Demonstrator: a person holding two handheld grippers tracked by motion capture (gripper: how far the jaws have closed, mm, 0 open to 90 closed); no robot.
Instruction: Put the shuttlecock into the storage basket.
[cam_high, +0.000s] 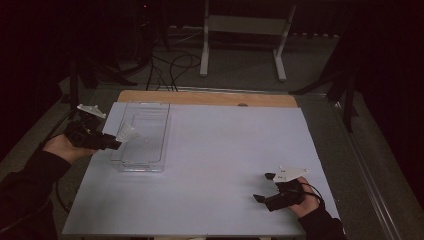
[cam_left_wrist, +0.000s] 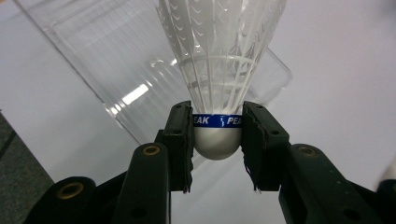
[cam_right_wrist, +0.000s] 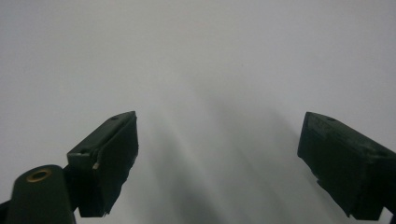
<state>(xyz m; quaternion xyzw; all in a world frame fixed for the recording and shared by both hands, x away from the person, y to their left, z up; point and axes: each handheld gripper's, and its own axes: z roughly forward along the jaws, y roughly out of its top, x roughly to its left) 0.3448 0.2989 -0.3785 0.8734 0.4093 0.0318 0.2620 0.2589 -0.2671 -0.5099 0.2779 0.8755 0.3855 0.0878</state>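
Shuttlecock (cam_left_wrist: 219, 70), white, feathered: clamped by its cork base between the left gripper (cam_high: 111, 143) fingers at left of frame, skirt pointing over the clear plastic tray (cam_high: 150, 112), seemingly for dropping in; right gripper (cam_high: 265, 187), lower right on the counter (cam_high: 225, 150), fingers apart, idle.

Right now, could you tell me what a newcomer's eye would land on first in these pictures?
Most striking is the white feather shuttlecock, its cork base with a blue band clamped between the pads of the left gripper, held over the clear plastic tray at the table's left side. Next, the right gripper rests near the front right of the white table with its jaws wide apart and nothing between them.
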